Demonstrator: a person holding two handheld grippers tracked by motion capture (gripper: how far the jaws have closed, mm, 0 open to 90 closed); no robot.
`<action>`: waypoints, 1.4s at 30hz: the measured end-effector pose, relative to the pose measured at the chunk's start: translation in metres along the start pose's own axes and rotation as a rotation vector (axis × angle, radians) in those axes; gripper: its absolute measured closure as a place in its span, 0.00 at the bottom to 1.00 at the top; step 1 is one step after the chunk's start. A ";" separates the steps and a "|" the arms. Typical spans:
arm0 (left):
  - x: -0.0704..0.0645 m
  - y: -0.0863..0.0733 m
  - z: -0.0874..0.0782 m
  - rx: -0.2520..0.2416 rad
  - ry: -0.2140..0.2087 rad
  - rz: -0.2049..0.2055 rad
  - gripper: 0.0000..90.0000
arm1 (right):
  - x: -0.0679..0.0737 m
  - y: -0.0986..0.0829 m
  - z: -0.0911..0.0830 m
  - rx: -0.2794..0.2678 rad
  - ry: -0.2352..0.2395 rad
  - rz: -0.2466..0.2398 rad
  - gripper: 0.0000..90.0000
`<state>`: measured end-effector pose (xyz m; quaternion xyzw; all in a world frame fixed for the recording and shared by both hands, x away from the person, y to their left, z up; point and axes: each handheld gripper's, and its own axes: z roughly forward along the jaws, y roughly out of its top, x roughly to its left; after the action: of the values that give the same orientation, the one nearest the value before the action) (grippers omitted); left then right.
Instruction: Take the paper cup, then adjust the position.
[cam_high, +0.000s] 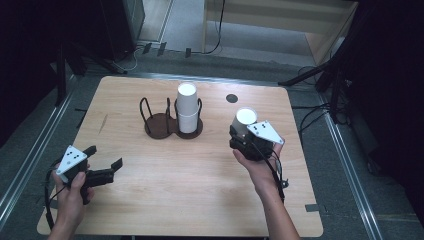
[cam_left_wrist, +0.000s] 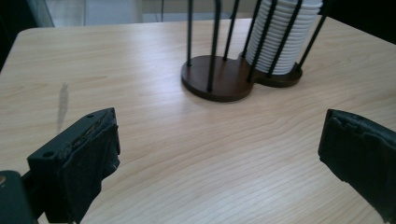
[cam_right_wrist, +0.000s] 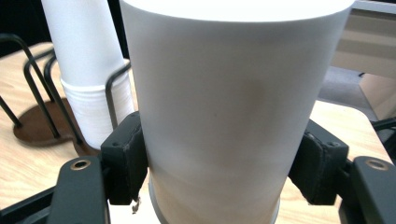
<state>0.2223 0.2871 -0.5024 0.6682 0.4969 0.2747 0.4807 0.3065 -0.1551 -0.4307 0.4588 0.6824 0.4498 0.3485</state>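
Right hand-held gripper (cam_high: 243, 134) is closed on a white paper cup (cam_high: 246, 118), pads pressing its side wall from both sides. In the right gripper view the cup (cam_right_wrist: 229, 107) stands inverted, flat base up, wide rim down below the pads (cam_right_wrist: 128, 156). I judge the mid-wall grip keeps it from tipping while leaving the rim free to slide over another cup.

The cup sits at the right of the worktop (cam_high: 165, 200), right of the cup holder (cam_high: 170, 122). I cannot tell whether it rests on the surface or is lifted just off it.

The holder is a dark double base with upright wire loops, at the far middle. Its right bay carries a stack of white cups (cam_high: 187, 107), also base up; its left bay is bare. Matching orientation suggests my cup is meant for that stack or the free bay.

Left hand-held gripper (cam_high: 103, 162) is at the near left, jaws spread wide, holding nothing, pointed toward the holder. I read it as parked clear of the right arm's path.
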 end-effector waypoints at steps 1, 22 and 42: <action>-0.003 0.003 0.001 0.003 -0.007 0.008 0.00 | 0.001 -0.003 -0.001 0.003 -0.009 -0.009 0.33; -0.077 0.050 0.037 0.043 -0.161 0.113 0.00 | 0.026 -0.049 -0.012 0.033 -0.074 -0.175 0.32; -0.101 0.044 0.053 0.127 -0.271 0.136 0.00 | 0.068 -0.076 -0.011 0.013 -0.136 -0.469 0.32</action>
<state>0.2485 0.1717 -0.4713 0.7603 0.3976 0.1819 0.4804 0.2500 -0.1079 -0.5018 0.3191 0.7481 0.3205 0.4856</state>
